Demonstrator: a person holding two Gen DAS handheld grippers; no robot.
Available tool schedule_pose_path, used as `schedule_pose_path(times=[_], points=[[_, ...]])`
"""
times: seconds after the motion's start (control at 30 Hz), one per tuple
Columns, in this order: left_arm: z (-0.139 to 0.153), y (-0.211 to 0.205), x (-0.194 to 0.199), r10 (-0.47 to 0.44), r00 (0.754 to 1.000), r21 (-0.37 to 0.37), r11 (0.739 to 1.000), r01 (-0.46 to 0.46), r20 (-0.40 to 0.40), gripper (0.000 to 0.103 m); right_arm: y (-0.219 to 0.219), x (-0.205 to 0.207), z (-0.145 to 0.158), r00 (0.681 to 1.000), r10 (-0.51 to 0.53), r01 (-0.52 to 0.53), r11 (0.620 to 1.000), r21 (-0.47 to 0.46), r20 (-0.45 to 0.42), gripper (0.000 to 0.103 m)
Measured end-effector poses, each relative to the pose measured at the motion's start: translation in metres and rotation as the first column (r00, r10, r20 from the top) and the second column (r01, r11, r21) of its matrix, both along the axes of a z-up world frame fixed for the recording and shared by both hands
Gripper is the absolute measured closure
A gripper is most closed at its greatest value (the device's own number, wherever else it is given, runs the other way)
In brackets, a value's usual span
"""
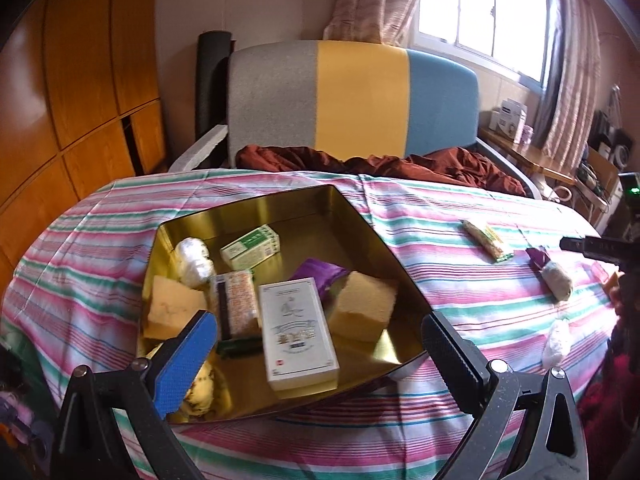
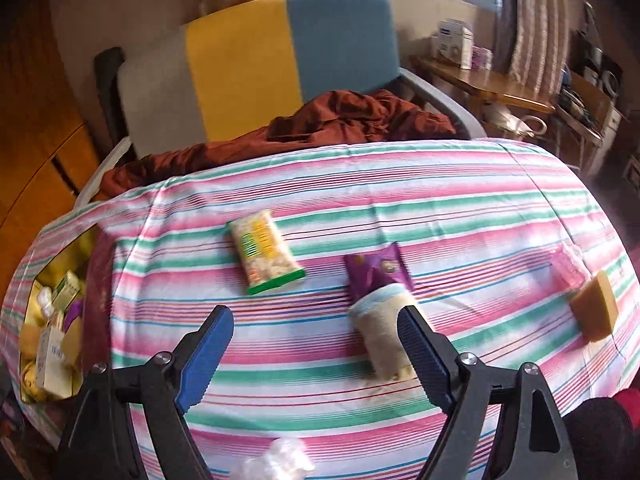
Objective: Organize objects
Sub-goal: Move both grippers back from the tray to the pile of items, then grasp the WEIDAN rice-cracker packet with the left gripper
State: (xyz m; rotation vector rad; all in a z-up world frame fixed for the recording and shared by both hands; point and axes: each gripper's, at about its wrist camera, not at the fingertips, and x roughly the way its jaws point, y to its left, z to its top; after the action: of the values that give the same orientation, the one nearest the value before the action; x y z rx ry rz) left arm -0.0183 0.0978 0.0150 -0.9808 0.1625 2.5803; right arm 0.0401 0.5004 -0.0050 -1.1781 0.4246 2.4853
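A gold tin tray (image 1: 280, 200) lies on the striped cloth and holds a white box (image 1: 296, 332), two yellow sponges (image 1: 366, 308), a green box (image 1: 250, 246), a purple packet (image 1: 318, 274) and other small items. My left gripper (image 1: 318, 318) hangs open above the tray's near side with nothing between its fingers. On the cloth lie a green-and-yellow snack packet (image 2: 266, 256), a purple packet (image 2: 376, 272), a pale roll (image 2: 380, 336) and a yellow sponge (image 2: 596, 312). My right gripper (image 2: 315, 312) is open and empty over the cloth, its right finger (image 2: 424, 356) overlapping the roll.
A crumpled clear wrapper (image 2: 276, 460) lies near the cloth's front edge, and a pink wrapper (image 2: 568, 264) sits beside the far-right sponge. Behind the table are a rust-red cloth (image 2: 340, 120) and a grey, yellow and blue chair back (image 1: 360, 96). A wooden cabinet (image 1: 60, 100) stands left.
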Motion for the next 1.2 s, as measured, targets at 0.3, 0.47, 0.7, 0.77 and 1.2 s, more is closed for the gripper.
schedule_pose_path(times=[0.3, 0.47, 0.7, 0.77, 1.2], points=[[0.001, 0.065, 0.005, -0.166, 0.985, 0.010, 0.986, 0.166, 0.037, 0.000, 0.088, 0.049, -0.021, 0.923, -0.384, 0.366, 0.894, -0.257, -0.023, 0.017], [-0.004, 0.107, 0.007, -0.243, 0.967, 0.009, 0.970, 0.243, 0.075, 0.000, 0.093, 0.048, -0.033, 0.925, -0.380, 0.362, 0.870, -0.336, 0.013, 0.017], [-0.024, 0.150, 0.002, -0.294, 0.944, 0.005, 0.955, 0.297, 0.151, 0.000, 0.094, 0.049, -0.040, 0.928, -0.372, 0.352, 0.854, -0.384, 0.022, 0.017], [-0.030, 0.162, 0.002, -0.313, 0.935, 0.000, 0.948, 0.317, 0.168, 0.000, 0.093, 0.048, -0.042, 0.931, -0.363, 0.345, 0.853, -0.393, 0.030, 0.017], [-0.053, 0.215, -0.033, -0.313, 0.919, -0.024, 0.944, 0.328, 0.239, 0.001, 0.093, 0.046, -0.044, 0.942, -0.336, 0.315, 0.848, -0.426, 0.027, 0.017]])
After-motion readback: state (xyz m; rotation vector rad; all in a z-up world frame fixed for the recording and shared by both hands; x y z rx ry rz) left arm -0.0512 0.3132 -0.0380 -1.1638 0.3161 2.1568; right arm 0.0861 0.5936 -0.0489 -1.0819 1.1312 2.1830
